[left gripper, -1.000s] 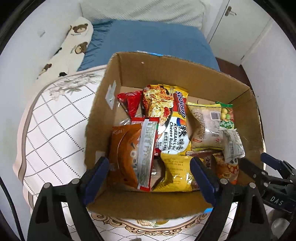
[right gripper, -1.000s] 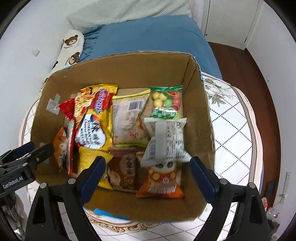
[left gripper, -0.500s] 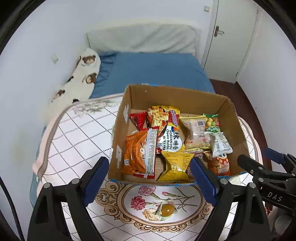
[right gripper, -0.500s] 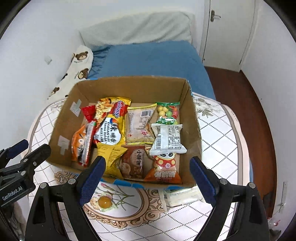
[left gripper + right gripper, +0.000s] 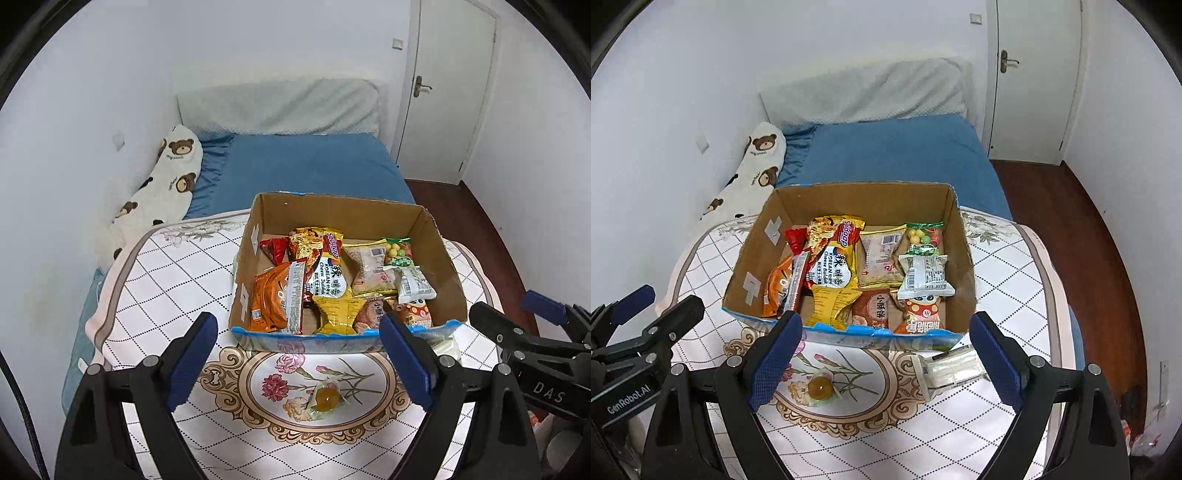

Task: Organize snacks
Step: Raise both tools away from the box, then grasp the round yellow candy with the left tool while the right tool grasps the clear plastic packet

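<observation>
As both viewpoints now sit well back from the cardboard box [image 5: 849,206], a pull-away from the packing area is recorded. Nearest to the cameras, the left gripper [image 5: 299,354] and the right gripper [image 5: 886,350] are seen with jaws spread wide and nothing held between them. Just beyond the fingertips, a small wrapped yellow candy [image 5: 819,387] is noted lying on the floral medallion of the tablecloth [image 5: 166,280], apart from the box. A clear-wrapped white packet [image 5: 949,369] is noted beside it, close to the box's near right corner; only a sliver of it is seen from the left wrist.

Further off, the box is found filled with snack packets: an orange pack [image 5: 269,299] at the near left, a yellow noodle pack [image 5: 838,254] in the middle, a bag of coloured balls [image 5: 923,236] at the far right. Behind the table, a blue bed [image 5: 306,166] and a closed door [image 5: 1034,74] are visible.

Compared with one second ago, when the box filled both views and the table in front was hidden, the two loose items are now exposed. It is judged that sorting is nearly complete, with these two pieces left outside; the candy appears the closest candidate for either gripper
</observation>
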`<state>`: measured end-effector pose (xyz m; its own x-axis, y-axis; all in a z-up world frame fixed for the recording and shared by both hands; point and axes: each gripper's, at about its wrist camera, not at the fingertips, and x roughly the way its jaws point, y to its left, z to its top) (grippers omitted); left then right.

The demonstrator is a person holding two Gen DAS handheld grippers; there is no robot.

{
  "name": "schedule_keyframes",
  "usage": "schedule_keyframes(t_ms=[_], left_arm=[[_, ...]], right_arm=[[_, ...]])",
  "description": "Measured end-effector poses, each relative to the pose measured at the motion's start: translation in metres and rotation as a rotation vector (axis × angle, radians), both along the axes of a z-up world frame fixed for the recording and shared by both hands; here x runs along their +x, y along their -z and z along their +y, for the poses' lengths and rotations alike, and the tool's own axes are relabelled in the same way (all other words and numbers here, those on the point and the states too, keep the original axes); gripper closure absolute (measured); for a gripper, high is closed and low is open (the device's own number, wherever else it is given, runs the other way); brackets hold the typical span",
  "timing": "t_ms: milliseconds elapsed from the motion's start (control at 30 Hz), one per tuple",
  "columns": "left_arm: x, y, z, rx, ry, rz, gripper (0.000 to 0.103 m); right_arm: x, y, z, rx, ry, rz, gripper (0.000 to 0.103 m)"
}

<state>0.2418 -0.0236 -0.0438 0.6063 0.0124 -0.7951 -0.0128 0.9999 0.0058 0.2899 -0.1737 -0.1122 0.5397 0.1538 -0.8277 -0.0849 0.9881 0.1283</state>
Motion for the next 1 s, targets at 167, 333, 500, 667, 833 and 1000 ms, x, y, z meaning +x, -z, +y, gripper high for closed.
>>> schedule_keyframes(t_ms=[167, 333, 500, 667, 833, 1000], left_arm=[[-0.004, 0.003, -0.003, 0.002, 0.004, 0.006, 0.014], [0.000, 0.018, -0.005, 0.013, -0.005, 0.041, 0.014], [0.007, 0.052, -0.006, 0.042, -0.023, 0.109, 0.014], [0.015, 0.109, -0.006, 0.059, -0.049, 0.253, 0.013], [0.020, 0.167, -0.004, 0.045, -0.074, 0.418, 0.013], [0.021, 0.203, -0.004, 0.016, -0.086, 0.528, 0.014]], right_arm=[[-0.012, -0.008, 0.000, 0.012, 0.001, -0.014, 0.009], [-0.015, -0.001, -0.004, 0.025, 0.014, 0.003, 0.009], [-0.008, 0.030, -0.019, 0.055, 0.053, 0.063, 0.009], [0.004, 0.091, -0.061, 0.180, 0.184, 0.187, 0.009], [0.006, 0.169, -0.124, 0.332, 0.411, 0.334, 0.009], [0.016, 0.224, -0.146, 0.447, 0.503, 0.423, 0.009]])
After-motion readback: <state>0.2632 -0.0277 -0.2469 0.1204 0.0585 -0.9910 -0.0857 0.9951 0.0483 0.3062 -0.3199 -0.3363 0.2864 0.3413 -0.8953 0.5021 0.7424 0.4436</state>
